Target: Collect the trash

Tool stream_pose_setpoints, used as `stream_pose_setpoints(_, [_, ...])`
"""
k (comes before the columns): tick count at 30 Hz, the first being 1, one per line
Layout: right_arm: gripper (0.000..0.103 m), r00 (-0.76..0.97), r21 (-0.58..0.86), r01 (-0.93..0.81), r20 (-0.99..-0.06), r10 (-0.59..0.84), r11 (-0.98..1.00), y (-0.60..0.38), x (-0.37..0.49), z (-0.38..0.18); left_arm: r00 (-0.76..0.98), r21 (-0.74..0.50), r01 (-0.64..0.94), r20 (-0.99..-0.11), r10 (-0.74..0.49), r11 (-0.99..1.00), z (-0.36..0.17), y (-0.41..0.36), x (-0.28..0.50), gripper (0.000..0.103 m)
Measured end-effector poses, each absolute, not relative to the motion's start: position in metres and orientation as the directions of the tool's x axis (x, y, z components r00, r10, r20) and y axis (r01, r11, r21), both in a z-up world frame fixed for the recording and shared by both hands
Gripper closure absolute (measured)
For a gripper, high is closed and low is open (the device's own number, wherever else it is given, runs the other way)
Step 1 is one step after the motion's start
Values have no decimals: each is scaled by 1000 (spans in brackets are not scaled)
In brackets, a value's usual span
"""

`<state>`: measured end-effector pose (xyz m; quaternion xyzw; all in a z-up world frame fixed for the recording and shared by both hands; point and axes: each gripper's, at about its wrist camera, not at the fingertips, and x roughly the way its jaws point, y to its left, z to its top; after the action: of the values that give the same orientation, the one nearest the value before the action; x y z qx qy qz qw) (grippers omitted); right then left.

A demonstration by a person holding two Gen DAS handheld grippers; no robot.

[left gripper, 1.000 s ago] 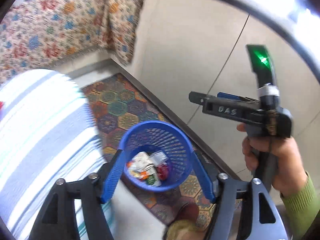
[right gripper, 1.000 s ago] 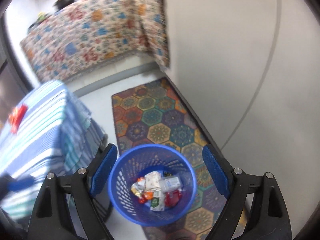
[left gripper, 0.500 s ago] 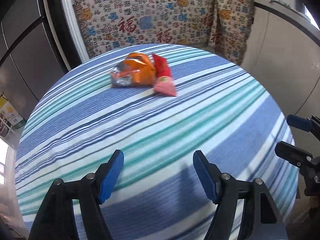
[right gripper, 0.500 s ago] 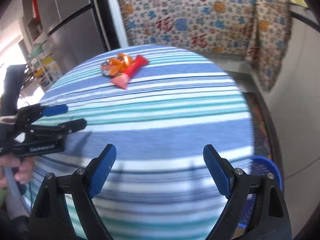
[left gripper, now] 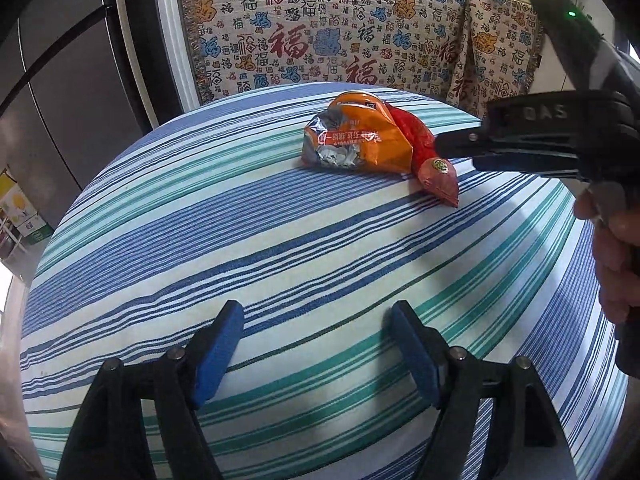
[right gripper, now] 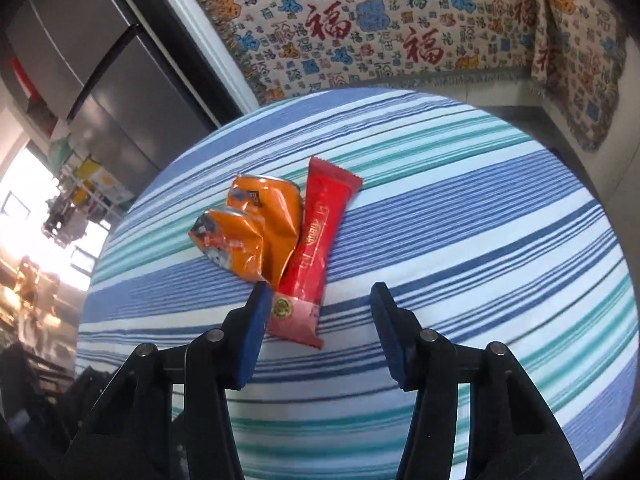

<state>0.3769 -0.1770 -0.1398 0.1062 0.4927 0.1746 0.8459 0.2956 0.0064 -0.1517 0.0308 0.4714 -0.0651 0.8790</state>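
Note:
A crumpled orange wrapper and a long red wrapper lie side by side on the striped round table. My right gripper is open, its jaws around the near end of the red wrapper without closing on it. It also shows in the left wrist view, just above the red wrapper. My left gripper is open and empty, over the near part of the table, well short of the wrappers.
A patterned cloth covers furniture behind the table. A grey fridge stands at the left. Shelves with boxes stand at the far left.
Both grippers swung up from the blue bin on the floor to the table. My right gripper moved forward to the red wrapper. My left gripper stayed over the near table.

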Motion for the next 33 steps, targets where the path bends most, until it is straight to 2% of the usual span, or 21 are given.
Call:
stream_pose_setpoints(2, [48,426,357,-198,-807,409,913,-170,386,-147,537,-19,150,-838,-98,988,-152,6,299,21])
stream_pose_setpoints(4, [57,379,375,-221,-817,434,900,-164,394,-154,534,-27,158,-839,-109,987,-152,5,303,18])
stream_pose_setpoints(5, [78,379,362,-235,-820,428,902,-163,395,-153,535,-30,162,-837,-113,986,-152,6,306,17])
stream_pose_setpoints(10, [79,404,197,-254,-868,289,947,-186,371,-147,537,-48,194,-831,-147,980,-154,12,326,17])
stream_pose_setpoints(13, [79,413,118,-264,-883,222,957,-212,345,-147,539,-110,215,-815,-212,970,-152,16,346,17])
stream_pose_setpoints(17, [77,430,67,-294,-882,195,953,-230,306,-151,566,-144,263,-777,-274,954,-133,11,364,17])
stream_pose_setpoints(21, [70,455,59,-290,-869,192,955,-228,286,-150,561,-167,327,-758,-333,930,-113,0,385,17])
stream_pose_setpoints(22, [66,460,62,-288,-866,195,956,-227,282,-150,556,-163,332,-762,-332,929,-111,-2,392,17])
stream_pose_setpoints(24, [44,465,77,-283,-861,207,956,-225,280,-149,549,-168,333,-765,-336,928,-110,-5,405,17])
stream_pose_setpoints(33, [42,492,37,-298,-850,187,954,-218,280,-151,477,-179,391,-799,-365,903,-128,-24,435,17])
